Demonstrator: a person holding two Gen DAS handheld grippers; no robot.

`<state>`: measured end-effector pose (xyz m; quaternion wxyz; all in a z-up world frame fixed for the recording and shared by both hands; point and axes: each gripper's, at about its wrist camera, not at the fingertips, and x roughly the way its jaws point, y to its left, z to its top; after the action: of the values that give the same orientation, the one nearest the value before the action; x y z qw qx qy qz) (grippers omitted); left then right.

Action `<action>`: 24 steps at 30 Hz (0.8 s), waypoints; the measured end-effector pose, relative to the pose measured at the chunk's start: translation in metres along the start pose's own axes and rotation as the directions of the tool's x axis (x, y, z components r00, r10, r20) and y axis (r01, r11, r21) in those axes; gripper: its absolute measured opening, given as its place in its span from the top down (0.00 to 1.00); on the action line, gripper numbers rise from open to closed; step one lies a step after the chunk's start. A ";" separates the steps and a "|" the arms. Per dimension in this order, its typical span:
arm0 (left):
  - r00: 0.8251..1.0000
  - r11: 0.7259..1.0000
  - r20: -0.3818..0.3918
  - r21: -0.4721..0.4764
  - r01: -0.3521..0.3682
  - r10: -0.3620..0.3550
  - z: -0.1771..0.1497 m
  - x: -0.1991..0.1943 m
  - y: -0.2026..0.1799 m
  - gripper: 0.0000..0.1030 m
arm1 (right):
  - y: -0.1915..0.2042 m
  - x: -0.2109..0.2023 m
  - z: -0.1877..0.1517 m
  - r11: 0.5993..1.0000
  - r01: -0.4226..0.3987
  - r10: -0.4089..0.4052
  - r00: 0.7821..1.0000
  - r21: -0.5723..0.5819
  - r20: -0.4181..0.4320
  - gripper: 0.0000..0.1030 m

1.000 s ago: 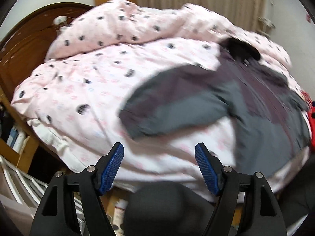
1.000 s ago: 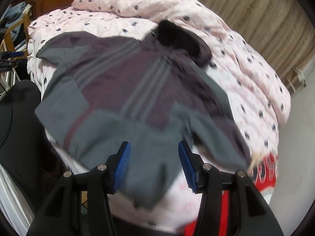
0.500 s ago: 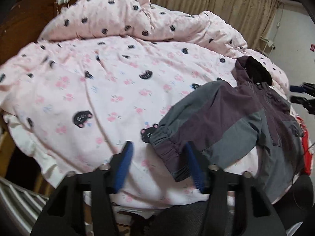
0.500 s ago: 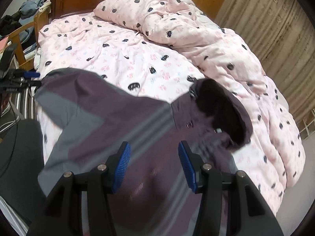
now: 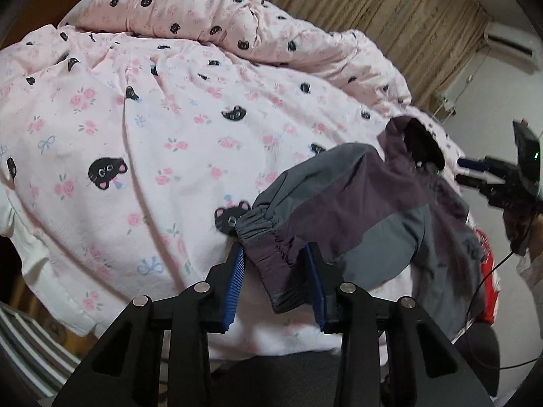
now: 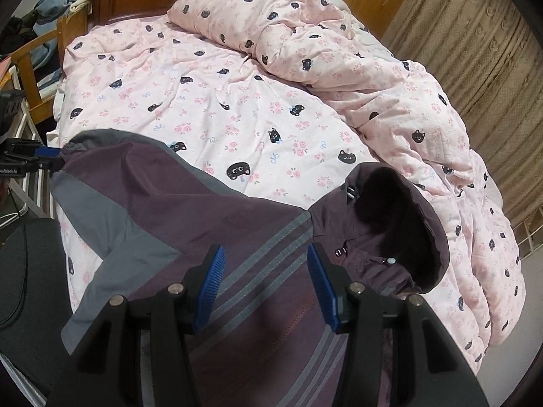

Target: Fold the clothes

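Pink bed [image 6: 237, 101]: L gripper [image 5: 275, 271] closing round jacket [image 6: 203, 220] cuff [image 5: 268, 237], R gripper [image 6: 264, 285] apart above jacket

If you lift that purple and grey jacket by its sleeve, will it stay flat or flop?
Probably flop: the jacket lies wrinkled and follows the bumps of the quilt. It looks thin, so likely light. The gathered cuff between the left gripper's pads should bunch, and may slip.

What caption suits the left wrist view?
Left gripper closing around the jacket cuff on the pink duvet.
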<state>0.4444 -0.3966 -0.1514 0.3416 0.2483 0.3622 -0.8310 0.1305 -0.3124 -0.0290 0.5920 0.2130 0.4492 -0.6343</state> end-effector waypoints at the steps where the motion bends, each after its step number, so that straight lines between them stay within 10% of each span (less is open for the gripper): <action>1: 1.000 1.000 0.011 -0.011 0.010 -0.009 0.002 -0.001 0.001 0.77 | -0.001 0.001 0.000 1.000 0.010 -0.010 1.000 -0.006 -0.001 0.50; 10: 0.993 0.995 0.079 -0.031 0.095 -0.093 0.020 -0.009 -0.004 0.94 | -0.019 0.034 0.022 0.990 0.080 -0.083 0.996 -0.115 -0.018 0.50; 24: 0.990 0.997 0.139 -0.072 0.021 -0.010 0.012 -0.037 -0.019 0.96 | -0.010 0.100 0.044 0.876 -0.174 0.140 0.984 -0.451 -0.107 0.60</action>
<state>0.4518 -0.3816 -0.1113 0.3684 0.1744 0.3696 -0.8350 0.1112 -0.4057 -0.0841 0.6587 0.1253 0.5880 -0.4524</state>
